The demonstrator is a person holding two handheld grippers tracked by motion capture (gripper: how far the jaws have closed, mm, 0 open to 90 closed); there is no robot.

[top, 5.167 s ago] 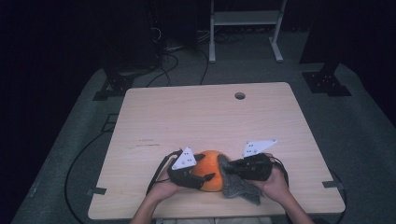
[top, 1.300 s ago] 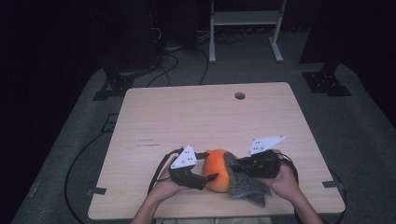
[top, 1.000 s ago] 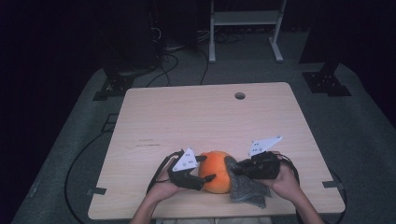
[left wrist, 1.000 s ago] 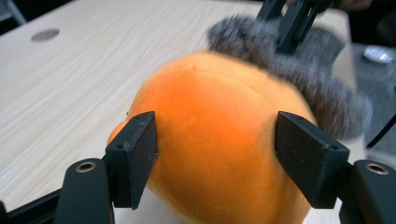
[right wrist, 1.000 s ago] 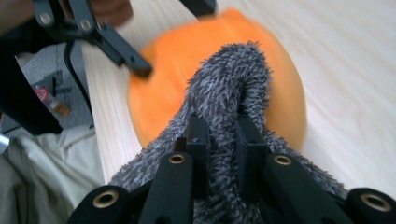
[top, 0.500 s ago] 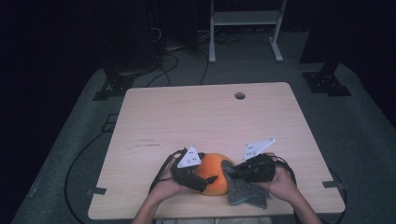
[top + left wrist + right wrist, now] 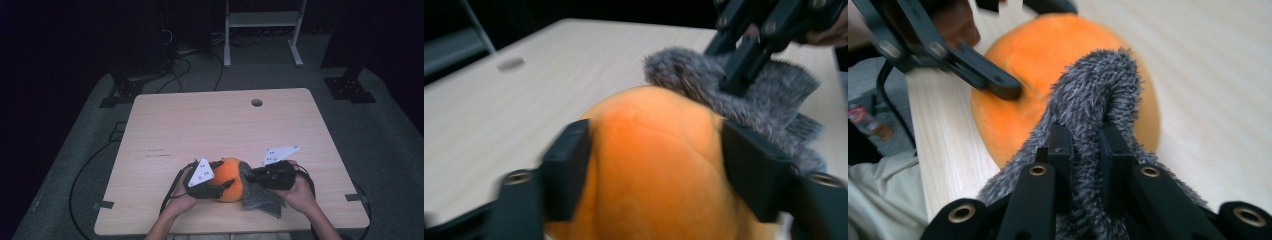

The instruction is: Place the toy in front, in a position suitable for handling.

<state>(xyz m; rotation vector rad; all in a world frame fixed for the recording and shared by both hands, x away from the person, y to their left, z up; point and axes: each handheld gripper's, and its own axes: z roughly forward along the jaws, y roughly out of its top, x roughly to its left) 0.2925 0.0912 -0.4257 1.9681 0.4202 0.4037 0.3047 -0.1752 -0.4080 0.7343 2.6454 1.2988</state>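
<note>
A round orange ball point(image 7: 231, 175) rests on the wooden table point(image 7: 210, 125) near its front edge. My left gripper point(image 7: 224, 182) reaches in from the left and holds the ball; its jaws have just been closing on it. In the left gripper view both black pads point(image 7: 569, 165) press the ball's point(image 7: 654, 165) sides. My right gripper point(image 7: 251, 175) is shut on a grey fuzzy cloth point(image 7: 261, 199). The cloth point(image 7: 1098, 85) is folded between its jaws point(image 7: 1087, 145) and lies against the ball's point(image 7: 1038, 55) right side.
A round cable hole point(image 7: 257, 102) sits near the table's far edge. Black cables point(image 7: 172, 187) trail from the grippers off the front. Beyond the table stand a white frame point(image 7: 262, 20) and dark stands on a grey floor.
The left gripper shifted slightly on the ball and now grips its sides again. The right gripper with the cloth stays against the ball's right side, barely moved.
</note>
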